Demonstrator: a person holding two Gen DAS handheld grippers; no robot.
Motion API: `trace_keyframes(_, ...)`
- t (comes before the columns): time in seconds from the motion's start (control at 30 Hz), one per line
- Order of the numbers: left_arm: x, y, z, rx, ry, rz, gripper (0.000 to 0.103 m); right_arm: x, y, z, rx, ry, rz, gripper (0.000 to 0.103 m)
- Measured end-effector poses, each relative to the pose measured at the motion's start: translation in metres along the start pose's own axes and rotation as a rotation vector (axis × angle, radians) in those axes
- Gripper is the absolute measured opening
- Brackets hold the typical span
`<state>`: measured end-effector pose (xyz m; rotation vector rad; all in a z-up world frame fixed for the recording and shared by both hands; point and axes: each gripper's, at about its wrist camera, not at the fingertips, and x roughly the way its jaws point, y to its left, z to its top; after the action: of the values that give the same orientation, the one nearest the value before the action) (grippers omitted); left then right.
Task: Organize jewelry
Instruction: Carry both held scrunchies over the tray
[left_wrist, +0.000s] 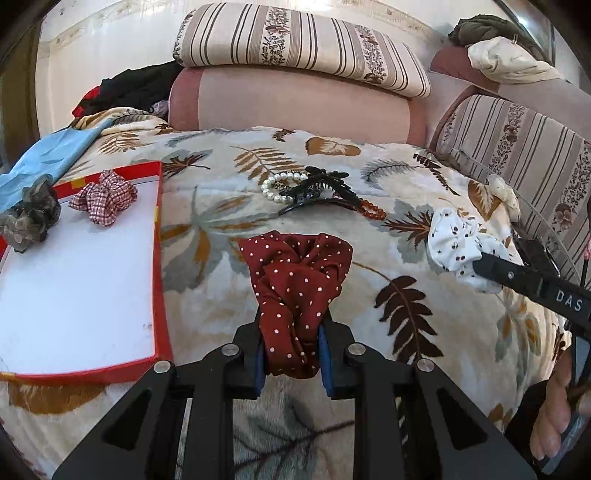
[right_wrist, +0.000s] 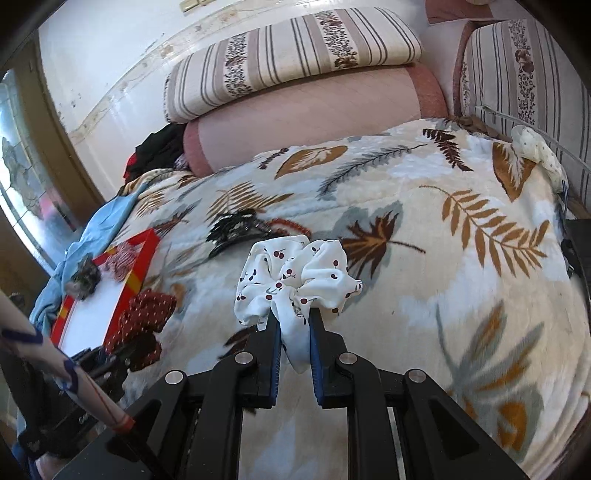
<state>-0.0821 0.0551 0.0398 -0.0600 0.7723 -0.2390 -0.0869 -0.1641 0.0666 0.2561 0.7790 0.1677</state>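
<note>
Above the leaf-print blanket (left_wrist: 221, 280), left gripper (left_wrist: 291, 332) clamping red dotted scrunchie (left_wrist: 295, 280), right gripper (right_wrist: 293, 325) clamping white scrunchie (right_wrist: 295, 277)

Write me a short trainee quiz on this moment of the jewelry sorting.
1. True or false: the left hand-held gripper is shut on the red dotted scrunchie.
2. What does the right hand-held gripper hold? A) hair claw B) white cherry scrunchie C) pearl bracelet
3. How many scrunchies lie in the red tray?

Key: 1 true; 2 B; 3 two: the checked scrunchie and the grey scrunchie.
</note>
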Motion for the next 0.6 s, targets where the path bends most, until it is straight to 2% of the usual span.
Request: trace_keyframes(0.6, -0.017, -0.008, -0.014, 0.042, -0.014, 0.048, 0.022, -0.015, 0.007, -0.017, -0.024, 0.004, 0.018, 0.015)
